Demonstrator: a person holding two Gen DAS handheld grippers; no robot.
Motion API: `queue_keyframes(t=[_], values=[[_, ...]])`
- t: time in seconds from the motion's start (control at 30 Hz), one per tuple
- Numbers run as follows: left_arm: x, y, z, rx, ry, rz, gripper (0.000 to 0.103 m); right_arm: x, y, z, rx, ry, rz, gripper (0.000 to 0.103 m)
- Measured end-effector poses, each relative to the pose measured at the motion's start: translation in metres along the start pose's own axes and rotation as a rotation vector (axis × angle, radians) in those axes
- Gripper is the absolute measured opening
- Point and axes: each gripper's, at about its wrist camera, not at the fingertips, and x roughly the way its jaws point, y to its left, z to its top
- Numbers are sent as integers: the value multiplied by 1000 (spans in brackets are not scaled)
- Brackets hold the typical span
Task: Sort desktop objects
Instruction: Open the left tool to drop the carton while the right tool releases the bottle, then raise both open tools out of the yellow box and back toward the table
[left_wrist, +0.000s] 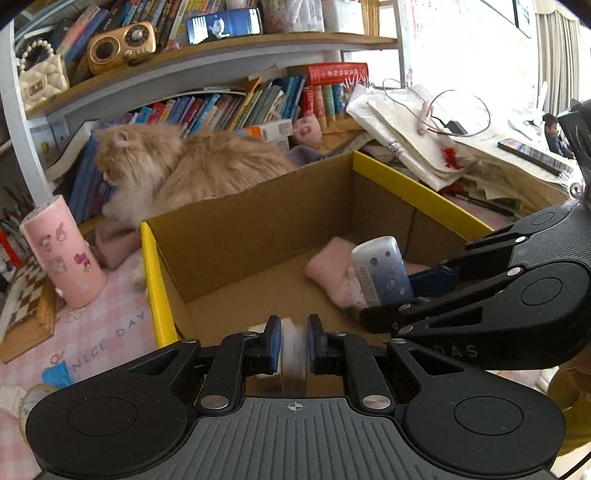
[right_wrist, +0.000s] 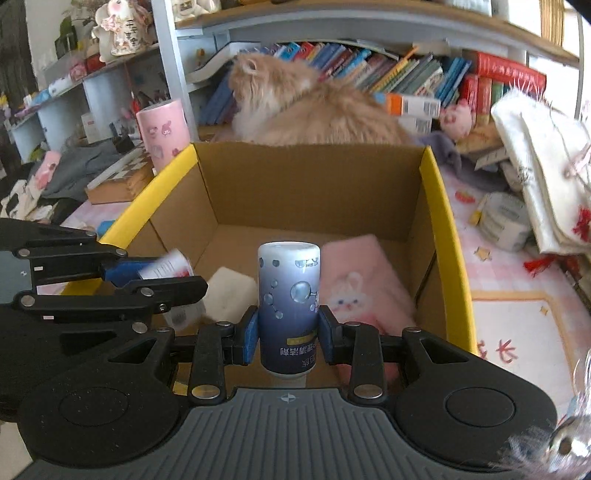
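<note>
Right wrist only: white sponge (right_wrist: 229, 295)

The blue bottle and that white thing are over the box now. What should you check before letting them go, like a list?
1. Right gripper holds the blue bubble-print bottle firmly, one finger on each side: ok.
2. Left gripper is shut on the thin white packet: ok.
3. Both loads are over the open cardboard box: ok.
4. Bare floor in the box beside the pink bunny cloth and the white block: ok.
5. The fluffy orange cat is outside, behind the box's back wall: ok.
6. How high the bottle hangs above the floor: cannot tell.
</note>
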Motion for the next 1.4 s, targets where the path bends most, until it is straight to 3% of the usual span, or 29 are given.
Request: queue_keyframes(t=[0.17, 0.23, 0.27, 0.4, 0.47, 0.93, 1.4], values=[[2, 0, 1, -5, 11, 13, 17, 3, -3, 1, 12, 17, 19, 31], [0, 0, 3, -12, 10, 12, 25, 2, -5, 0, 21, 16, 21, 31], [-1, 0, 4, -15, 6, 11, 35, 1, -6, 1, 27, 6, 21, 31], [-15, 0, 11, -33, -51, 38, 55, -10, -13, 6, 65, -49, 14, 35], [-23, 1, 14, -44, -82, 40, 61, -17, -16, 9, 80, -80, 5, 39], [-72, -10, 18, -56, -203, 74, 69, -57, -8, 5, 77, -182, -25, 41], [-99, -11, -16, -95, -198, 55, 71, -99, 2, -30, 111, -219, -155, 41]])
